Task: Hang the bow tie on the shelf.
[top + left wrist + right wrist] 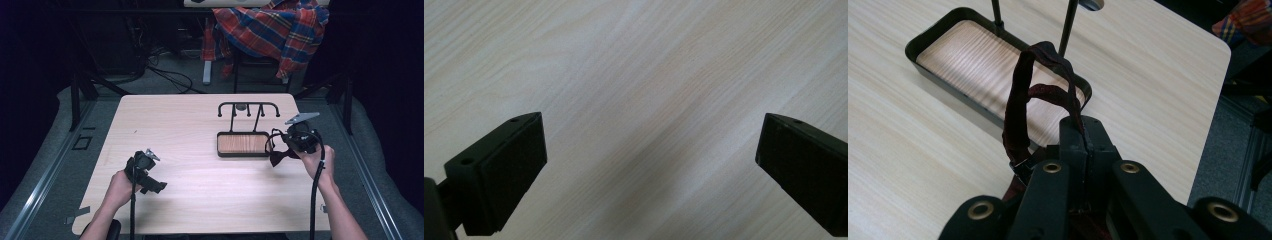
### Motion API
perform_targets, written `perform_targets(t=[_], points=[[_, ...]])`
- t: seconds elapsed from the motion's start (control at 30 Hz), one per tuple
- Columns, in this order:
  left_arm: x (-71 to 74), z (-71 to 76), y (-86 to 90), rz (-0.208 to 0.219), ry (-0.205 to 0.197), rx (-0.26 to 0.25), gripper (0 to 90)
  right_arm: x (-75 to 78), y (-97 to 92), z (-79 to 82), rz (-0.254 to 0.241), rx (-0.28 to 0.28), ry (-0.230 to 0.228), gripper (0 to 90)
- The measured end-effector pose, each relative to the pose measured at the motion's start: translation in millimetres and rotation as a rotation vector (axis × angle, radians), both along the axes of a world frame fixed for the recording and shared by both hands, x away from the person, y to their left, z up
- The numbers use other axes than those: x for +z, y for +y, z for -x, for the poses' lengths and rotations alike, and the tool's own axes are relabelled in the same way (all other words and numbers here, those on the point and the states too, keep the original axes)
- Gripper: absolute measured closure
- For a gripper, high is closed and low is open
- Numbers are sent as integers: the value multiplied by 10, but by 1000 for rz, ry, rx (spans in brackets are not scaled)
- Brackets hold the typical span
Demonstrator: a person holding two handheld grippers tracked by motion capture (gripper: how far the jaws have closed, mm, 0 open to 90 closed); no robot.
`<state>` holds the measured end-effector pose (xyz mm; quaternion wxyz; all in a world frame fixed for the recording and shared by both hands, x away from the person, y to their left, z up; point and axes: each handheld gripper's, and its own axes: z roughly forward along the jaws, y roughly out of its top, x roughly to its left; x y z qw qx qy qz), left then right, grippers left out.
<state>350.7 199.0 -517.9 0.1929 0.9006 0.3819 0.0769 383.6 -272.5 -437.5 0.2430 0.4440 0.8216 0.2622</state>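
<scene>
Bow tie: dark maroon fabric, narrow strap rising in a loop above the jaw tips; small metal clasp at the strap's lower end in the right gripper view. In the high view its wings hang below the gripper, dark, pinched at the centre.
Bow tie location: held off the table, at about 3 o'clock from the tray, just beside the tray's short end; the strap loop stands over the tray's near corner in the right gripper view.
Right gripper: jaws pressed together, clamped on the bow tie strap; fabric emerges between the pads. Carried by the person's right hand, at roughly 3 o'clock on the table.
Left gripper: jaws spread wide, nothing between them; bare wood grain beneath in the left gripper view. Held by the left hand, at roughly 8 o'clock on the table, well apart from the tray.
Tray: black rim, rounded corners, light wooden floor with fine grain; lies right of table centre.
Rack: black metal bar with curved ends on thin posts, rising from the tray's far side, at 12 o'clock from it.
Table: pale wood.
Background: plaid red-and-blue shirt draped beyond the table, at 12 o'clock.
</scene>
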Motion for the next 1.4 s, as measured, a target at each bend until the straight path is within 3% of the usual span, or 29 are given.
perform_targets(t=[0.27,0.67,1.4], points=[[-2,-3,-3,-2,1,-2,1,44,-29,-27,0,-12,-11,896],[-5,-6,0,-1,1,3,1,147,-60,-106,-28,-39,-83,896],[-8,-9,0,1,1,3,1,265,-24,-178,-52,-45,-137,895]])
